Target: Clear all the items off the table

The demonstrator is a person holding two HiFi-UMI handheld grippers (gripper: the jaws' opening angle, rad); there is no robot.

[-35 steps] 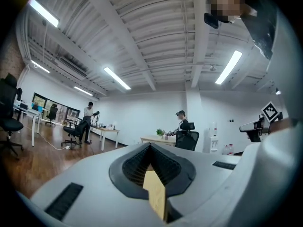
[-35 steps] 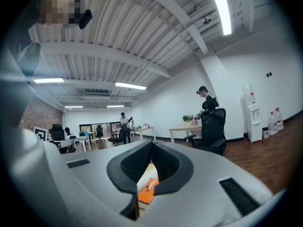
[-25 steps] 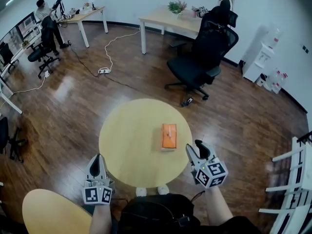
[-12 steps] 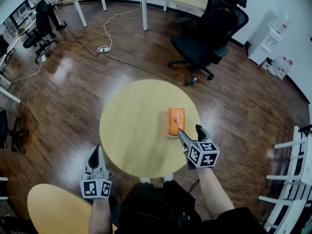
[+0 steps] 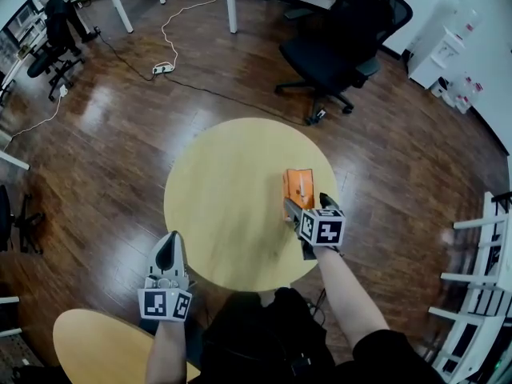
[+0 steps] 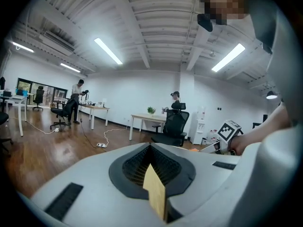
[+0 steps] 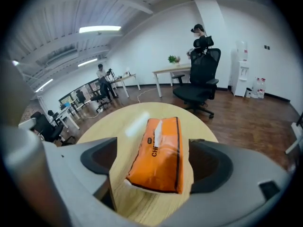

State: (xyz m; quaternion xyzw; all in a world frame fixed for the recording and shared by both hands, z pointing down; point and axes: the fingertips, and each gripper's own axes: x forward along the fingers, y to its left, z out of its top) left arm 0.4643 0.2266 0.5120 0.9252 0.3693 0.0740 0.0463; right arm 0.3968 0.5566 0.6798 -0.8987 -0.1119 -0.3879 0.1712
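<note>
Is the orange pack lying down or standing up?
Lying down. The pack's broad printed face points up, and it rests flat on the table.

The orange tissue pack (image 7: 158, 152) bears dark letters starting "CHI".

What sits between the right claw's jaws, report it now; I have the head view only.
Observer: The right claw has just been opening its jaws. The orange tissue pack lies flat on the table between them, and the pads are not pressing on it.
Operator: Read me the left claw too.
Observer: The left claw is shut, with nothing between its jaws.
</note>
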